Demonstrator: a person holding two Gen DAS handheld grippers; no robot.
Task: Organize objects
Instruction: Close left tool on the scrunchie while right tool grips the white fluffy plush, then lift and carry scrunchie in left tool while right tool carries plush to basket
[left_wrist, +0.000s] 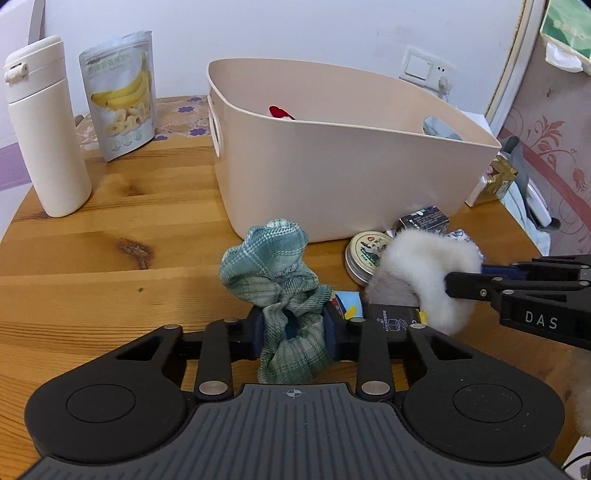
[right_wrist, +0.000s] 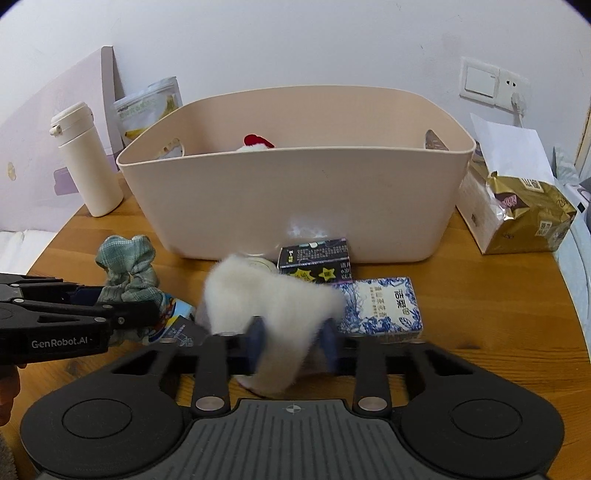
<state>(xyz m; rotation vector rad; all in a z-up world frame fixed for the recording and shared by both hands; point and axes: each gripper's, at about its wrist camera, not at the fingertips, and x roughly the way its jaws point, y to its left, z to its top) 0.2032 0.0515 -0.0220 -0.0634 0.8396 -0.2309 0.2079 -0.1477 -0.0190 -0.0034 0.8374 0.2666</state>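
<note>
My left gripper is shut on a green plaid scrunchie, held just above the wooden table in front of the beige bin. My right gripper is shut on a white fluffy scrunchie; in the left wrist view that fluffy scrunchie hangs at the right. The green scrunchie and the left gripper show at the left of the right wrist view. The bin holds a red and white item.
On the table lie a round tin, a black box, a blue-patterned box and a small colourful packet. A white bottle and banana-chip pouch stand far left. A gold bag stands right.
</note>
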